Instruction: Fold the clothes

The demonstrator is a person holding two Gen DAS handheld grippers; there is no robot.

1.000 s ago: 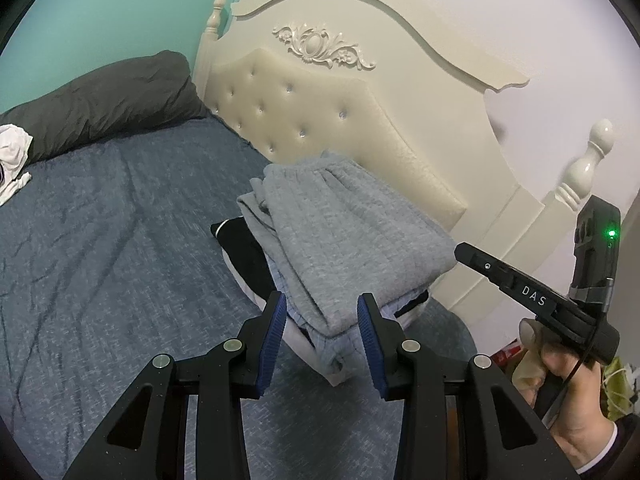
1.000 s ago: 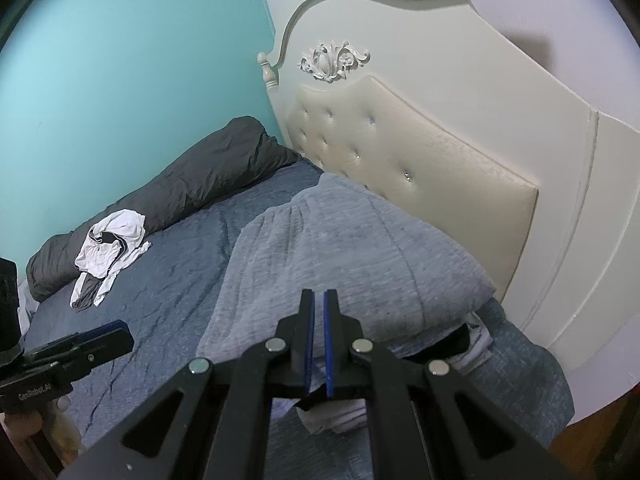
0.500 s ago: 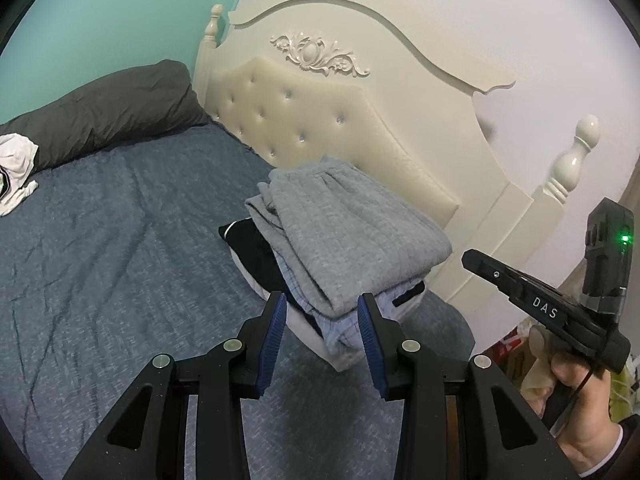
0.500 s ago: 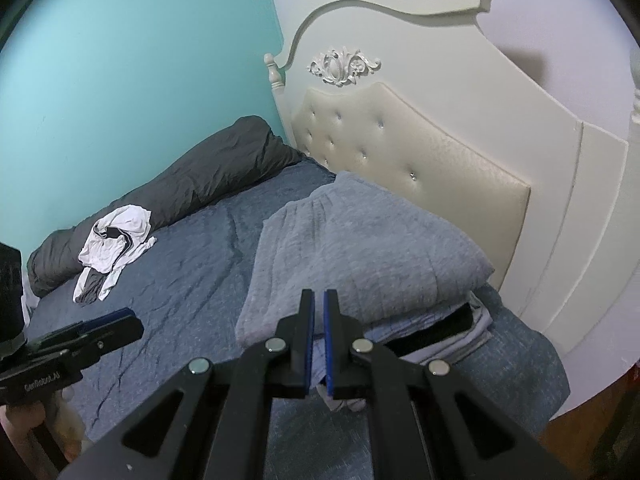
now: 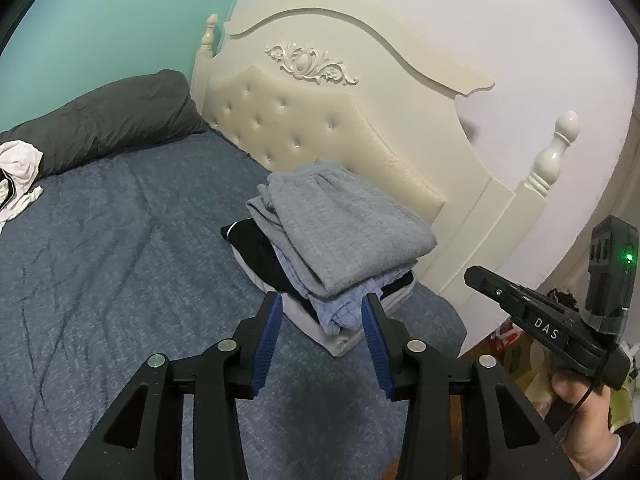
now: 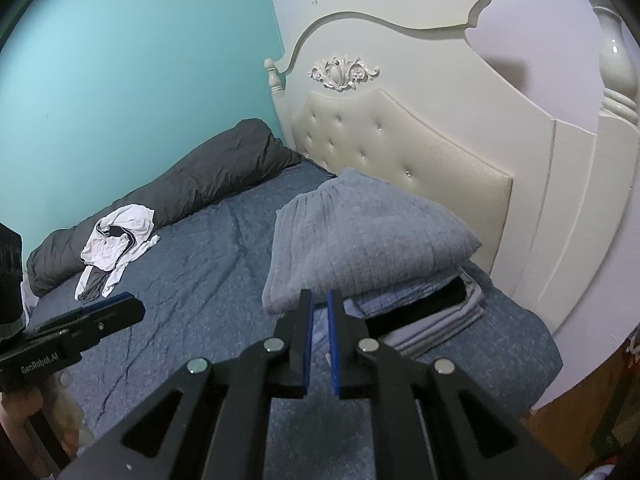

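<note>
Backs the left gripper [image 5: 322,298] and the right gripper [image 6: 320,294] away from the neat pile of folded clothes [image 5: 344,236]. Looks smaller and farther off than a moment ago, with more of the blue-covered bed [image 5: 120,280] showing around it. Sits on the bed just beside the cream padded headboard [image 5: 320,128], with soft grey knit on top and blue check, black and pale layers under it.

Opens the left jaws a bit wider just now, with only air between them. Shows the right jaws almost closed, just a thin slit, nothing in it. Holds no cloth in either one. Seems to mean this pile is done and let go.

Leaves one more thing to fold, most likely: the crumpled white and dark garment [image 6: 116,236], well apart from the pile, by the long dark grey pillow [image 6: 208,176].

Reads "DAS" [image 5: 546,334] in white on the side of the right gripper. Reads "GenRobot.AI" [image 6: 40,368] on the side of the left gripper.
</note>
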